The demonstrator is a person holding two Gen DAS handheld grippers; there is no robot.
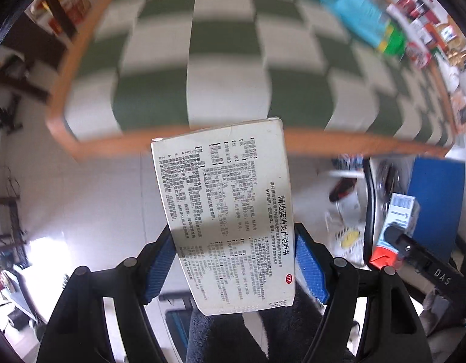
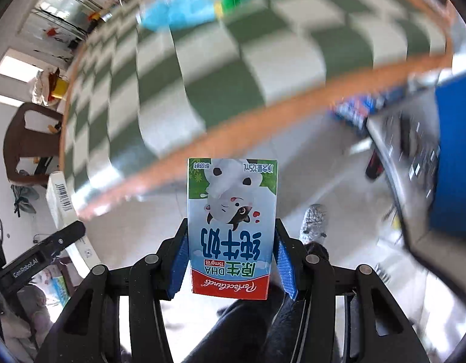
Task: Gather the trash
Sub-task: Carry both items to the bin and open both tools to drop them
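Green-and-white checked tabletop (image 1: pixel 220 60) lies beyond both loads: left gripper (image 1: pixel 236 267) clamps a medicine box (image 1: pixel 226 211), right gripper (image 2: pixel 231 264) clamps a milk carton (image 2: pixel 231 227), bin drop left.

The milk carton (image 2: pixel 232 227) reads "Perfectland", "DHA" and "125mL" (all upside down); left of it, a black claw arm (image 2: pixel 36 260) reads "GenRobot.AI".
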